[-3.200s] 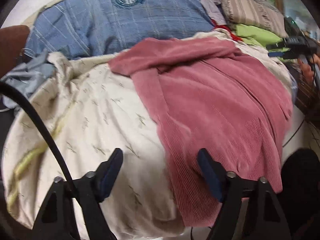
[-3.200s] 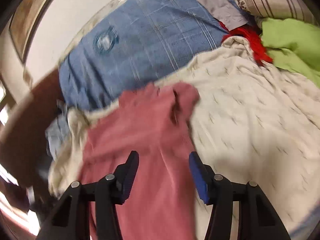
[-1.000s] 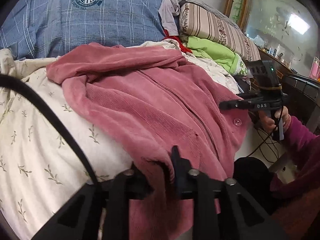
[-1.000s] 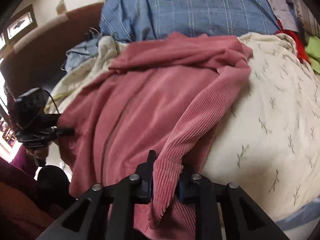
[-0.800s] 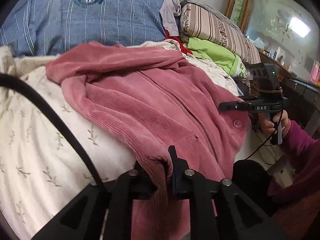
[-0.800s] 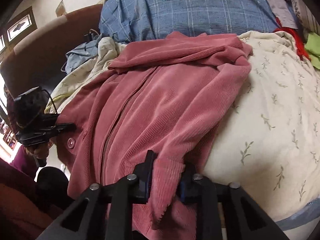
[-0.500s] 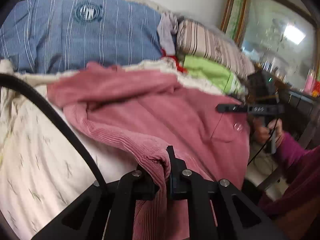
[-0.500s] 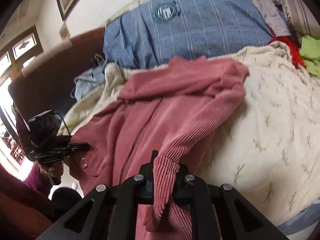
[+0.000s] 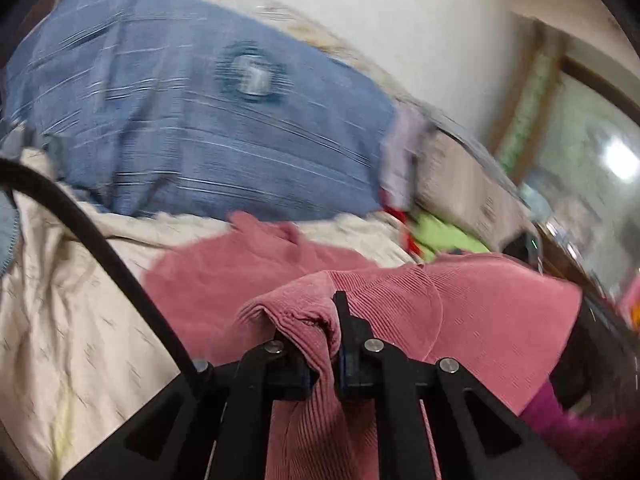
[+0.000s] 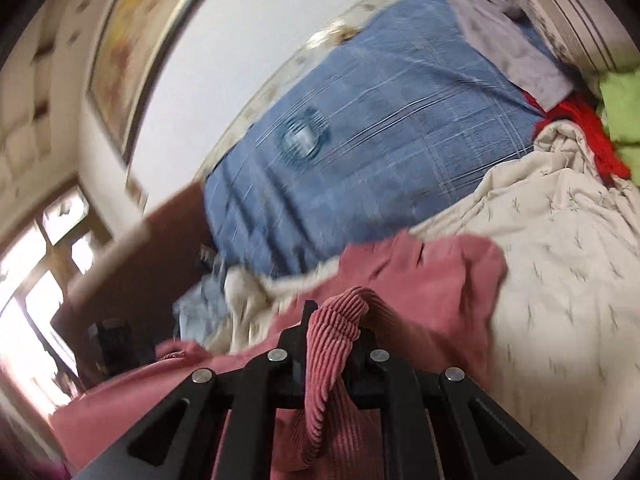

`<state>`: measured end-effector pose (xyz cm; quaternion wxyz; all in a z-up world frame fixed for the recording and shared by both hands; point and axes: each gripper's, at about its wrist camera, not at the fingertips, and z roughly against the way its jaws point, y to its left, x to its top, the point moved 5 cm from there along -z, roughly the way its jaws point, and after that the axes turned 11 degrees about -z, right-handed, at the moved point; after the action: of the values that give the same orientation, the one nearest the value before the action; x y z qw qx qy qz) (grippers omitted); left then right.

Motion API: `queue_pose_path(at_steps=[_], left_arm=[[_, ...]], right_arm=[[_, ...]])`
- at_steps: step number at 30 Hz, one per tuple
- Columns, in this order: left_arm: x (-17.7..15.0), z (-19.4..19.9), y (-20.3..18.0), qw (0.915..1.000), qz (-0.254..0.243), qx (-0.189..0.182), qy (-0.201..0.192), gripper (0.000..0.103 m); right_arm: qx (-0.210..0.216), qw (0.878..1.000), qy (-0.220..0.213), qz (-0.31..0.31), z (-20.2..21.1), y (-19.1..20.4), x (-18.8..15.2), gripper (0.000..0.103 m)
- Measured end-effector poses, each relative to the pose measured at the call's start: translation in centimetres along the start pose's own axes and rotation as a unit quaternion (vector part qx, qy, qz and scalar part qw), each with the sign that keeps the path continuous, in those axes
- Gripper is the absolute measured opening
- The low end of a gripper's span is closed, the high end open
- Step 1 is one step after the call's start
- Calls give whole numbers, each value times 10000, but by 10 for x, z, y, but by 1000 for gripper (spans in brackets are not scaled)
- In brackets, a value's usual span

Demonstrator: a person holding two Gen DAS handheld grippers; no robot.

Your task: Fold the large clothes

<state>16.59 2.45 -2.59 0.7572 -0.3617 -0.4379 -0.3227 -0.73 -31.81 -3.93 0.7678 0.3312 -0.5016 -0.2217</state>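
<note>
A pink corduroy jacket (image 9: 480, 308) is lifted off the cream leaf-print bedspread (image 9: 60, 320), its near hem stretched between the two grippers. My left gripper (image 9: 324, 344) is shut on a ribbed fold of that hem, which hangs down between the jaws. In the right wrist view the pink jacket (image 10: 432, 280) trails back onto the bedspread (image 10: 560, 264), and my right gripper (image 10: 332, 332) is shut on its ribbed cuff. Both views are blurred by motion.
A large blue checked pillow (image 9: 192, 132) leans against the white wall behind the bed. A striped pillow (image 9: 468, 188), green cloth (image 9: 444, 236) and red cloth (image 10: 576, 120) lie at the right. A brown headboard (image 10: 132, 276) and window (image 10: 36, 292) are at the left.
Both grippers have risen with the jacket's hem and cuff, lifting the near part off the bedspread. The views tilted upward, showing more wall.
</note>
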Motion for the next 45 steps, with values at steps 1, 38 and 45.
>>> queue_pose_path(at_steps=[1, 38, 45], left_arm=[[7, -8, 19, 9995, 318, 42, 9, 9], [-18, -53, 56, 9921, 147, 428, 1172, 11], [-31, -63, 57, 9911, 262, 425, 1230, 6]], right_arm=[[-82, 9997, -77, -197, -11, -9, 16, 11], [-1251, 9896, 630, 335, -72, -10, 16, 10], [-1175, 9904, 711, 165, -74, -23, 9, 10]])
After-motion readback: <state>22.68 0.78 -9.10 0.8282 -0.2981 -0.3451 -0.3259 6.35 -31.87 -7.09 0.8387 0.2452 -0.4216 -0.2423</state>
